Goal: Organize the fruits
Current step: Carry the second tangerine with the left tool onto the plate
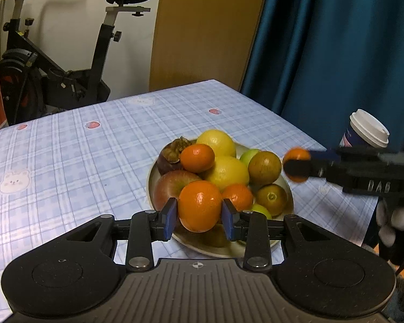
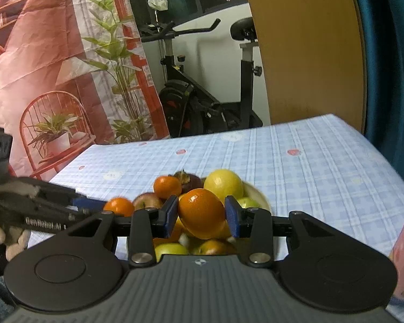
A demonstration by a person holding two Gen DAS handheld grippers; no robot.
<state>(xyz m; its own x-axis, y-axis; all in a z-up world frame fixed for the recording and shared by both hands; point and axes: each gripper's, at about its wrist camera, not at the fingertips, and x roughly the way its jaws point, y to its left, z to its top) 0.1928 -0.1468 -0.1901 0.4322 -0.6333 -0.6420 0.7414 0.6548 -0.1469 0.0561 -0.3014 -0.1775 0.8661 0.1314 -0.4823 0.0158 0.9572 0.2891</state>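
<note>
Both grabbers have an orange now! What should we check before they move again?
1. Left gripper holds its orange: ok, the jaws press it on both sides.
2. Right gripper holds its orange: ok, clamped between the blue pads.
3. Both oranges lifted off the pile: cannot tell, the views look along the fruit.
4. Plate steady on the table: ok, it sits flat, though heaped with fruit.
5. Paper cup out of the way: not ok, it stands close behind the right gripper.
6. Free spot to set the oranges down: ok, bare tablecloth lies left of the plate.
</note>
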